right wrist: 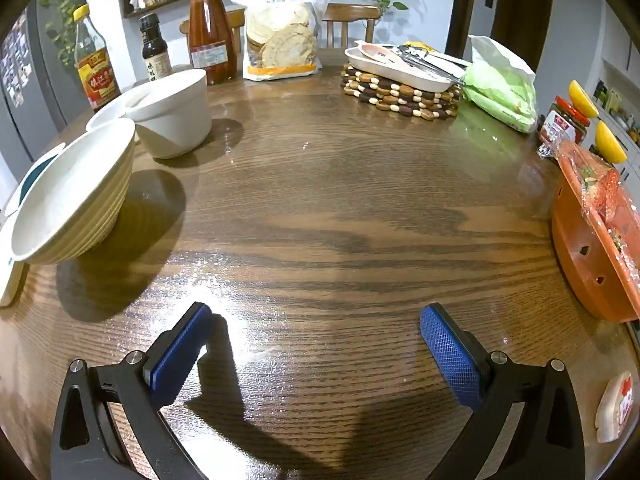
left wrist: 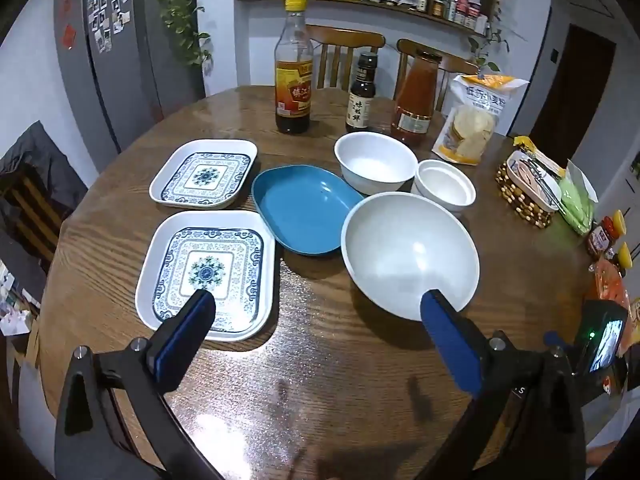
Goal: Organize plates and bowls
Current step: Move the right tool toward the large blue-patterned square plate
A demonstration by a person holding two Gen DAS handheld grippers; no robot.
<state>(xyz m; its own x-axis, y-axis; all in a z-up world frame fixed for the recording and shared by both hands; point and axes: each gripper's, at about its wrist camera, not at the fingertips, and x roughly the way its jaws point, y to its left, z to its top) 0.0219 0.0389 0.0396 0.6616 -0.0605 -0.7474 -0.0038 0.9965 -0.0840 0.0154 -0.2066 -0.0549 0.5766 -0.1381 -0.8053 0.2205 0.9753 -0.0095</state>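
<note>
In the left wrist view, two square blue-patterned white plates lie on the wooden table, one near and one far. A blue oval dish sits between them and three white bowls: large, medium, small. My left gripper is open and empty above the table, its fingertips over the near plate and the large bowl. My right gripper is open and empty over bare table; the large bowl and small bowl lie to its left.
Three sauce bottles and a bag of flour stand at the back. A woven trivet with a tray of utensils, a green bag, jars and an orange basket line the right edge.
</note>
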